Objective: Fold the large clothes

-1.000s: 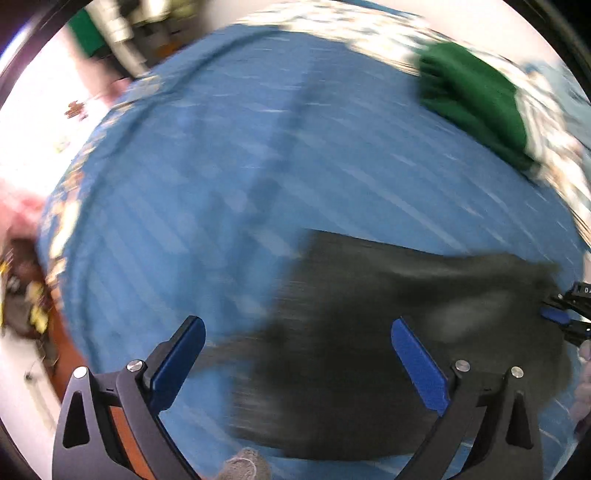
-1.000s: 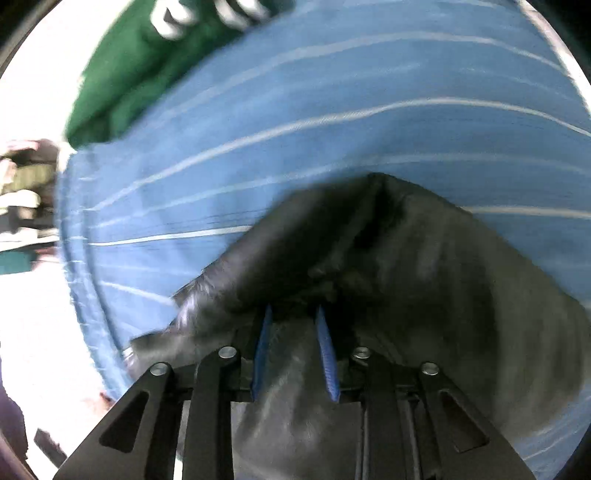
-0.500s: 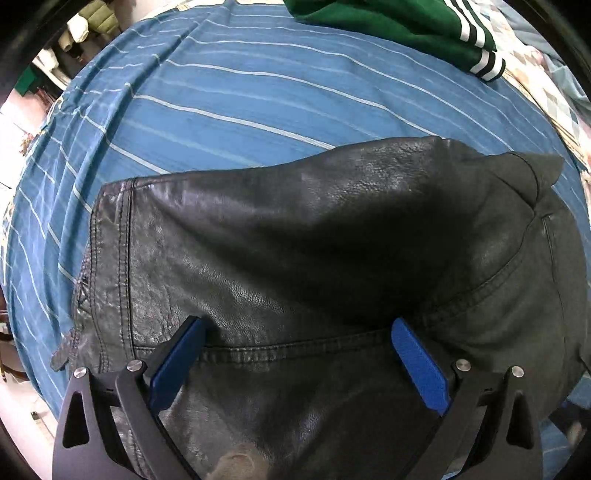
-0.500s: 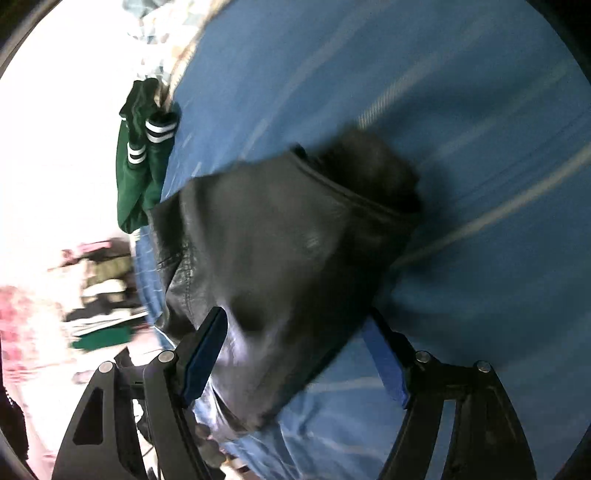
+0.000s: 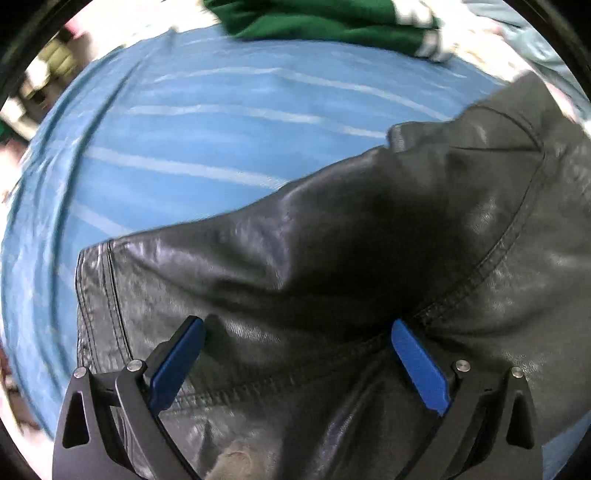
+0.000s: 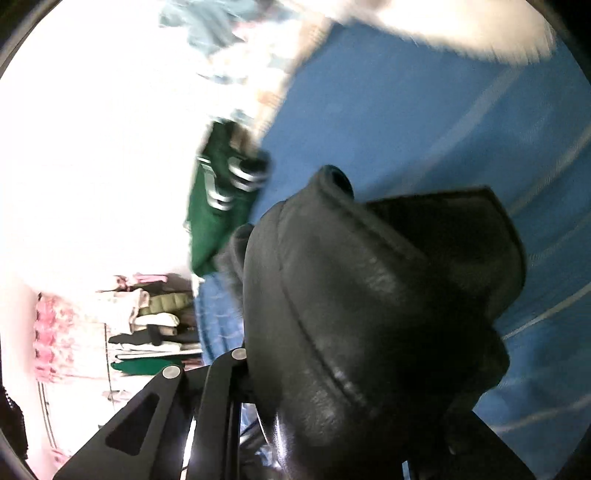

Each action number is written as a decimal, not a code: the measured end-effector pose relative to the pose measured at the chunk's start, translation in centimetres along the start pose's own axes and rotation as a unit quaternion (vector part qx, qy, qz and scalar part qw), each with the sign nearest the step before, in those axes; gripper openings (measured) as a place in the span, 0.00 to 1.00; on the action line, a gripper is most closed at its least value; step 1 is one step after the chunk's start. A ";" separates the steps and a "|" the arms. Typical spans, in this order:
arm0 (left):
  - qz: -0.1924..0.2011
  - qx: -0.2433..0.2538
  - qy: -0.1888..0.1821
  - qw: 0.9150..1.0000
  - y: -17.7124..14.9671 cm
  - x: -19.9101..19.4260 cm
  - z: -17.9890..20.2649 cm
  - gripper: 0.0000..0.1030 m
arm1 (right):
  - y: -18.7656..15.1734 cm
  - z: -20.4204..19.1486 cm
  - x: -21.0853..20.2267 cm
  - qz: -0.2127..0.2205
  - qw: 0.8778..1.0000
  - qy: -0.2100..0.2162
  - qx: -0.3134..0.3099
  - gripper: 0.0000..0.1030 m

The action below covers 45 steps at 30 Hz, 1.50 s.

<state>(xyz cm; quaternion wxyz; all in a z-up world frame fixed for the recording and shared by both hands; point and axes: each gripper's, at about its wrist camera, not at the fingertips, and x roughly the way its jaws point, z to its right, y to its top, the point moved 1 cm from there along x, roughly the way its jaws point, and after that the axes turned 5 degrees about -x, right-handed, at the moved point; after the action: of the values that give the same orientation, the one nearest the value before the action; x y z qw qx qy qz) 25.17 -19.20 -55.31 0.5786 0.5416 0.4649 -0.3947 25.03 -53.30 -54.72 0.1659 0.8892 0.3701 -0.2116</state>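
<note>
Blue striped bedsheet [image 5: 192,122] carries a black leather jacket [image 5: 332,266]; left gripper [image 5: 295,358] fingers spread wide above it, right gripper's [image 6: 332,417] fingers hidden, state unclear.

Nothing to read anywhere here, no label, brand, number or sign showing on the black leather jacket [image 5: 369,258], on the green garment [image 5: 314,18] with its white stripes, or on the blue striped sheet [image 5: 184,147], and the blur would swallow any small print anyway.
</note>
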 end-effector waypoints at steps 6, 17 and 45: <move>-0.012 0.034 -0.098 0.995 4.1 1.9 7.3 1.00 | 1.6 -7.6 -3.0 0.031 0.992 -0.031 -0.115 0.17; -0.039 -0.181 -0.144 0.972 -0.7 -3.0 -5.1 1.00 | -6.3 -20.1 5.3 -0.095 0.937 -0.069 -0.329 0.17; 0.045 -0.330 0.003 0.943 -17.0 -14.0 -20.2 1.00 | -11.1 -17.1 21.4 -0.342 0.865 -0.191 -0.313 0.22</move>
<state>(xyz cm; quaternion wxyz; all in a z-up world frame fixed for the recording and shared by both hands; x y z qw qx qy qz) 2.99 -1.51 -45.84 0.7408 0.3413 0.5461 -0.1911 34.87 -25.55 -52.29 0.4205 0.5506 0.6588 -0.2932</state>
